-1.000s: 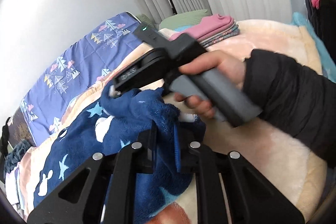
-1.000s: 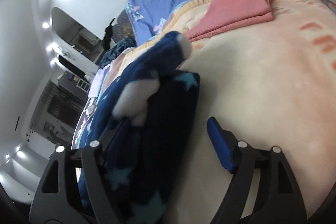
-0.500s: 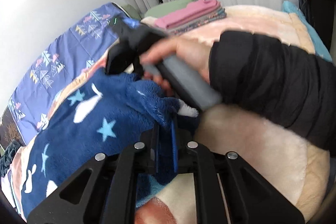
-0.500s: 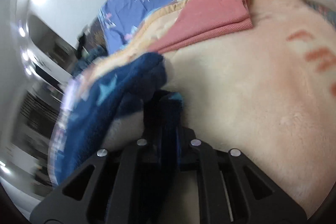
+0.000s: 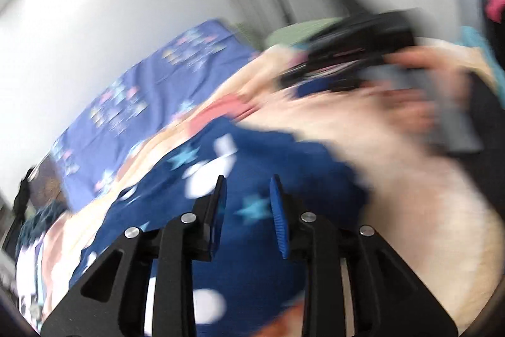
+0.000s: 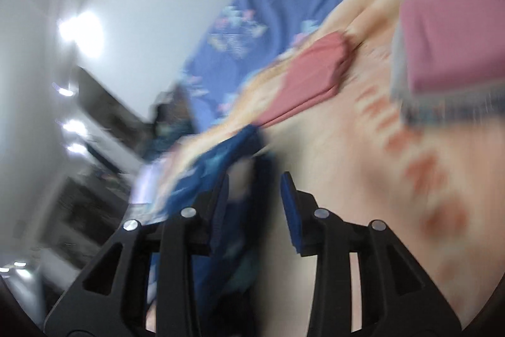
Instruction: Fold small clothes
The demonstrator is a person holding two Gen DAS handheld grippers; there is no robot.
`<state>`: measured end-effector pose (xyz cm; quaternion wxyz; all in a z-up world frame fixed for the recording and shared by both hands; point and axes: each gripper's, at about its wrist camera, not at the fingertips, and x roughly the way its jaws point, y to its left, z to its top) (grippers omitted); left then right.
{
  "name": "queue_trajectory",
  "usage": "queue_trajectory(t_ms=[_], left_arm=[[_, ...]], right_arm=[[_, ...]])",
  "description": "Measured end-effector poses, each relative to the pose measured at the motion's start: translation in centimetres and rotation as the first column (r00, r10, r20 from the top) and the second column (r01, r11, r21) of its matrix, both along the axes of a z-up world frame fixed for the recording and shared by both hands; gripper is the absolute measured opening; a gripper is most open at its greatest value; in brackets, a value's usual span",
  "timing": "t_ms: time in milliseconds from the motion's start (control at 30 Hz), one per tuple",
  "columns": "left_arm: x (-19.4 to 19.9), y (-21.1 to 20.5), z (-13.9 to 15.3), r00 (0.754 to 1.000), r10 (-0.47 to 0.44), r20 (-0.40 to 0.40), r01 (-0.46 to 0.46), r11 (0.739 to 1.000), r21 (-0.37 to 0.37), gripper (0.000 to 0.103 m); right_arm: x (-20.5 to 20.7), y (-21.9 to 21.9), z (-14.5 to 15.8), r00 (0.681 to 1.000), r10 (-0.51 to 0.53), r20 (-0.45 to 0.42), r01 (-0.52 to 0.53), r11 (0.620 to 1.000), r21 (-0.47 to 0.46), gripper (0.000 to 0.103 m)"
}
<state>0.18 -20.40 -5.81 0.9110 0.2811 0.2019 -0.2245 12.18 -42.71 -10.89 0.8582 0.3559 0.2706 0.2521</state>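
On the bed, over a cream plush blanket (image 5: 426, 210), lies the navy fleece garment with stars (image 5: 252, 153), spread toward the near left. The left hand-held gripper (image 5: 247, 204) is opening; its blue pads stand apart above the fleece and nothing seems pressed between them, so it is released. The right hand-held gripper (image 6: 254, 198) is opening too. A fold of the same garment (image 6: 221, 160) lies between its jaws, against the left pad, but the right pad is clear of it, so I judge the cloth is let go.

The step in hand looks like the end of one fold: both grippers free the cloth after laying it down. The next move calls for finding a new edge or corner and pinching it cleanly.

Both views are strongly blurred. The person's hand (image 5: 407, 90) at far right is only a smear. A folded coral piece (image 6: 312, 81) and a folded stack with pink on top (image 6: 451, 46) lie farther away, the stack cut off.
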Motion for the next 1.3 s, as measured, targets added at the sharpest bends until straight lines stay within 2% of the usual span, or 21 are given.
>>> queue_trajectory(t_ms=[100, 167, 200, 233, 267, 367, 433, 500, 567, 667, 700, 733, 767, 833, 900, 933, 1000, 1100, 1233, 1267, 1300], left_arm=[[4.0, 1.1, -3.8, 0.971, 0.034, -0.238, -0.031, 0.999, 0.019, 0.028], [4.1, 0.9, -5.8, 0.979, 0.031, -0.200, -0.022, 0.998, 0.051, 0.028], [3.8, 0.7, -5.9, 0.983, 0.035, -0.183, -0.024, 0.998, 0.060, 0.027], [3.8, 0.5, -5.6, 0.981, 0.038, -0.191, -0.027, 0.998, 0.061, 0.027], [3.7, 0.4, -5.5, 0.979, 0.039, -0.199, -0.028, 0.998, 0.058, 0.027], [3.5, 0.8, -5.1, 0.980, 0.047, -0.192, -0.040, 0.998, 0.037, 0.031], [2.7, 1.4, -4.4, 0.980, 0.062, -0.187, -0.062, 0.998, 0.004, 0.044], [1.7, 2.3, -3.6, 0.981, 0.046, -0.188, -0.053, 0.998, -0.034, 0.055], [1.1, 3.0, -2.7, 0.982, 0.030, -0.188, -0.044, 0.996, -0.073, 0.055], [-0.2, 4.5, -1.4, 0.987, 0.038, -0.156, -0.054, 0.993, -0.102, 0.055], [-0.6, 5.6, -1.0, 0.987, 0.048, -0.156, -0.067, 0.991, -0.116, 0.055], [-0.9, 7.0, -0.7, 0.985, 0.067, -0.160, -0.088, 0.988, -0.129, 0.055], [-1.1, 8.1, -0.5, 0.983, 0.084, -0.162, -0.107, 0.984, -0.140, 0.055], [-1.4, 12.1, 0.2, 0.975, 0.150, -0.165, -0.179, 0.968, -0.174, 0.055], [-1.6, 16.8, 0.5, 0.952, 0.247, -0.178, -0.282, 0.936, -0.212, 0.056], [-1.6, 19.0, 0.6, 0.936, 0.301, -0.183, -0.338, 0.915, -0.222, 0.057], [-1.7, 23.7, 0.2, 0.886, 0.415, -0.205, -0.457, 0.855, -0.244, 0.059], [-1.4, 29.7, -1.3, 0.808, 0.494, -0.321, -0.581, 0.760, -0.291, 0.059], [0.1, 33.4, -3.7, 0.785, 0.361, -0.503, -0.587, 0.695, -0.417, 0.059], [0.5, 33.7, -4.3, 0.784, 0.324, -0.530, -0.580, 0.686, -0.439, 0.049], [0.9, 34.1, -4.8, 0.785, 0.263, -0.561, -0.566, 0.672, -0.478, 0.024]], right_arm=[[-5.3, 2.4, 0.0, 0.984, 0.145, 0.102, -0.144, 0.989, -0.014, 0.039], [-7.4, 5.5, -1.8, 0.985, 0.166, 0.049, -0.160, 0.980, -0.117, 0.048], [-7.3, 6.9, -3.6, 0.992, 0.113, -0.064, -0.125, 0.965, -0.230, 0.048], [-6.9, 7.8, -5.0, 0.986, 0.037, -0.161, -0.090, 0.938, -0.335, 0.040], [-6.9, 7.9, -5.7, 0.982, 0.005, -0.187, -0.068, 0.940, -0.335, 0.039], [-7.7, 6.7, -3.3, 0.979, -0.108, -0.175, 0.043, 0.940, -0.337, 0.036], [-8.8, 6.8, -1.5, 0.983, -0.138, -0.121, 0.089, 0.937, -0.339, 0.028], [-10.1, 7.9, 1.3, 0.996, -0.085, -0.005, 0.079, 0.949, -0.304, 0.028], [-10.6, 9.8, 2.8, 0.997, -0.032, 0.070, 0.052, 0.952, -0.301, 0.028], [-8.9, 11.9, 1.2, 1.000, -0.027, -0.014, 0.020, 0.933, -0.358, 0.028], [-7.7, 12.3, -0.1, 0.995, -0.059, -0.078, 0.023, 0.919, -0.394, 0.026], [-6.7, 12.4, -1.7, 0.983, -0.113, -0.146, 0.034, 0.889, -0.457, 0.015], [-6.4, 12.3, -3.2, 0.973, -0.155, -0.173, 0.049, 0.864, -0.501, 0.015], [-7.7, 12.3, -2.9, 0.978, -0.152, -0.140, 0.072, 0.884, -0.462, 0.015], [-8.4, 12.9, -1.8, 0.980, -0.161, -0.113, 0.083, 0.859, -0.505, 0.018], [-8.8, 13.2, -0.9, 0.980, -0.176, -0.092, 0.100, 0.837, -0.537, 0.025], [-9.8, 14.6, 0.7, 0.980, -0.197, -0.034, 0.138, 0.788, -0.600, 0.033], [-11.1, 18.8, 3.1, 0.992, -0.105, 0.069, 0.125, 0.757, -0.641, 0.034], [-12.7, 28.3, 5.1, 0.974, 0.141, 0.177, 0.035, 0.679, -0.734, 0.052], [-12.8, 30.1, 5.1, 0.964, 0.200, 0.175, -0.004, 0.668, -0.745, 0.055], [-13.3, 31.8, 4.7, 0.954, 0.253, 0.161, -0.051, 0.665, -0.746, 0.057]])
